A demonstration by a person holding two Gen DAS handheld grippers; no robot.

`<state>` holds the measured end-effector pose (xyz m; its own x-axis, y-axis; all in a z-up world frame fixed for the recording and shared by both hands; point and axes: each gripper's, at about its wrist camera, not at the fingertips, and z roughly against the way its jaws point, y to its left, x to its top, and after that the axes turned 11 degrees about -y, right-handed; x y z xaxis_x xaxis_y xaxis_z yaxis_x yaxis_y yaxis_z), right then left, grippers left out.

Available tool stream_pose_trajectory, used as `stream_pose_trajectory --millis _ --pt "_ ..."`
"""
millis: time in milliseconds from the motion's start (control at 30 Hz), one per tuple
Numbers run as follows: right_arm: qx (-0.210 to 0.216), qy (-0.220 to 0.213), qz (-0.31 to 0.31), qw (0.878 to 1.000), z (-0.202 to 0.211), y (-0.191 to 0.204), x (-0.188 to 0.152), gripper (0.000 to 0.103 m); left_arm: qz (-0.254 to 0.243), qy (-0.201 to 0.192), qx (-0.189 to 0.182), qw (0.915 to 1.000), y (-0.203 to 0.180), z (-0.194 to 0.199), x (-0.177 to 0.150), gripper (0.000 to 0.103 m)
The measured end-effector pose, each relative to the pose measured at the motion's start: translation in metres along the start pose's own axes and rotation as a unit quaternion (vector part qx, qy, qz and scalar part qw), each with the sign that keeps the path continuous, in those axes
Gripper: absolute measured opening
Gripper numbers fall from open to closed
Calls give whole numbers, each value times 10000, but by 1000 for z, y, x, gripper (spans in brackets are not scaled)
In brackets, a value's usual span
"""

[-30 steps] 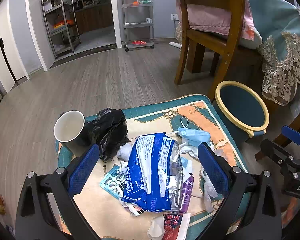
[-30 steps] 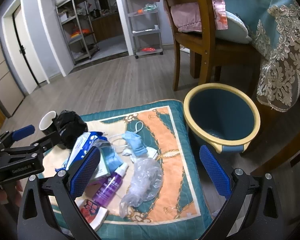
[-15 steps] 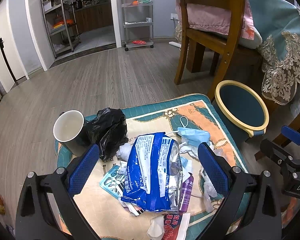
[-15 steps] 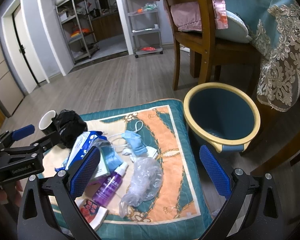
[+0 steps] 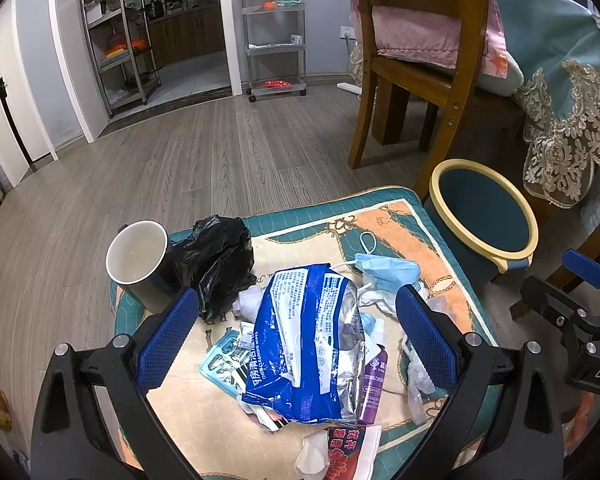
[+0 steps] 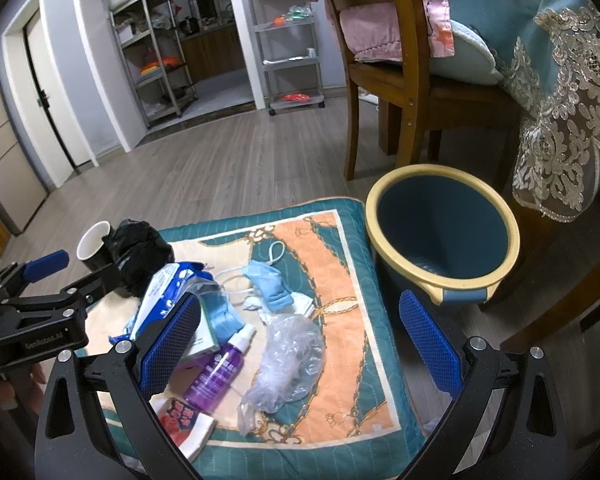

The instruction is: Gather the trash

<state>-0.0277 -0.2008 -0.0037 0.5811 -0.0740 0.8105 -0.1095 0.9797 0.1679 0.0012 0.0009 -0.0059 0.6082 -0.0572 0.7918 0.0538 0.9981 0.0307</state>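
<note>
One round blue bin with a yellow rim (image 6: 440,276), one black mug with a white inside (image 5: 138,254), one crumpled black plastic bag (image 5: 216,258), one blue foil wipes packet (image 5: 312,340), one purple spray bottle (image 6: 216,372), one clear plastic bag (image 6: 288,360) — and one blue face mask (image 6: 270,286).

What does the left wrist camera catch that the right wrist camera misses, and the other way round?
Only the left wrist view shows the printed front of the blue wipes pack and into the mug. Only the right wrist view shows the whole clear plastic bag and the bottom of the bin. Both show the face mask, the purple bottle, the black bag and the cushion.
</note>
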Motion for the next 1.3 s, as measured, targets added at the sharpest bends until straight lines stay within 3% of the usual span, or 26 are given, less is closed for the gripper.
stream_pose_trajectory --millis 1067,1300 --pt "-122 34 41 9999 -4 -4 -3 99 -43 8 -16 10000 0 -1 -4 97" --pt "-215 719 -313 9967 -41 -23 -21 99 -16 -12 151 9999 11 -15 -5 97"
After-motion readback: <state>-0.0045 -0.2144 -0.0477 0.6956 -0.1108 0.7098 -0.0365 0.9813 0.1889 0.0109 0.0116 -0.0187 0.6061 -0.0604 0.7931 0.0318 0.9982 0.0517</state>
